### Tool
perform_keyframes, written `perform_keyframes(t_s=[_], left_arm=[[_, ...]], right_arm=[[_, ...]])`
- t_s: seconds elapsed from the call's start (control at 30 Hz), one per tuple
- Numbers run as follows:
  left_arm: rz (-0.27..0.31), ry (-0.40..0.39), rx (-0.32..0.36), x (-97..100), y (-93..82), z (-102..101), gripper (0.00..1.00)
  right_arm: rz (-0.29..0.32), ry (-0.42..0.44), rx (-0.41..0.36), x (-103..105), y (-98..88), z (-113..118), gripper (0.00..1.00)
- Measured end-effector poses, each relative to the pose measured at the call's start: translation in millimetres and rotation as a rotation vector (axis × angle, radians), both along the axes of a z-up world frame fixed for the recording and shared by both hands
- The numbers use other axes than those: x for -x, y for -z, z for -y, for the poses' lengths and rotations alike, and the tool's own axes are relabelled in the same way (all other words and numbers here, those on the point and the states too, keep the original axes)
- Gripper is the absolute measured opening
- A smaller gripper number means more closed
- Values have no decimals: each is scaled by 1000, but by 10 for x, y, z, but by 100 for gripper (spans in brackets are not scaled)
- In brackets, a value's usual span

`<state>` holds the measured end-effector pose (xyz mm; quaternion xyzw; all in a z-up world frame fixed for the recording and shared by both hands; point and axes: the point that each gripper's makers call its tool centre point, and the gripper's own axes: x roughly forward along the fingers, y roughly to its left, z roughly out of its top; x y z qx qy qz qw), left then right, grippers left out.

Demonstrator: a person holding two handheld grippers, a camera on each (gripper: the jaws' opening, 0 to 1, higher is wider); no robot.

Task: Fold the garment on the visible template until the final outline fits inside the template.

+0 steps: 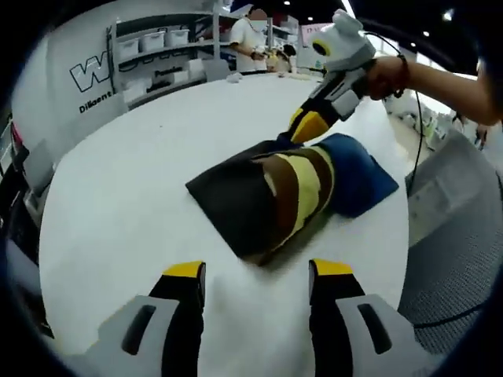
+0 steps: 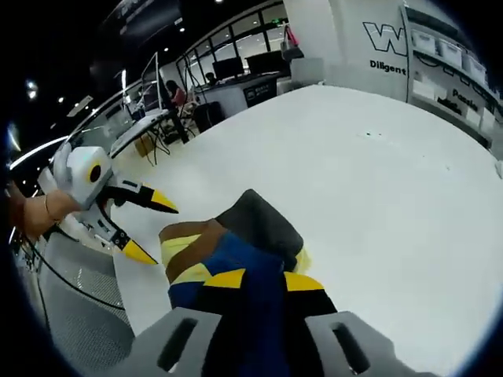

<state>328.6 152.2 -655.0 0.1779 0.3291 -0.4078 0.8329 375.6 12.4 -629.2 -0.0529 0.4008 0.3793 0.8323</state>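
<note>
In the left gripper view, the left gripper is hovering with its two yellow-tipped jaws spread wide apart and nothing between them, just short of the near edge of the garment and not touching it. The same gripper is showing in the right gripper view, coming in from the left with its jaws parted and bare, held by a hand out past the table's edge.

The right gripper is sitting down on the garment: in the right gripper view its yellow tips are resting on either side of a fold of blue cloth, which is filling the gap between them. Whether the jaws are truly pinching that cloth or merely pressing on it cannot be told. In the left gripper view this gripper is reaching down from the upper right, held by a hand with a band at the wrist, and its yellow tip is meeting the far end of the garment.

The garment is lying bunched and partly folded on the white table, toward the table's right edge in the left gripper view. It is showing dark brown, tan and yellow stripes, with a blue part at the end nearest the right gripper.

Beyond the far edge of the table, shelves with white bins are standing against a wall with lettering, and a person is standing at another surface.
</note>
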Motion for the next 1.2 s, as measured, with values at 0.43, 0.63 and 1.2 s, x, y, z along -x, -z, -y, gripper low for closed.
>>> perform_keyframes(t_s=[0.43, 0.63, 1.2], left_arm=[[-2, 86, -15, -46, 142, 106, 25], [5, 86, -20, -59, 152, 111, 16], [-19, 18, 33, -75, 12, 82, 2]], right_arm=[[-15, 38, -3, -18, 36, 38, 0], [-17, 54, -3, -16, 45, 63, 0], [37, 40, -18, 26, -97, 83, 0]])
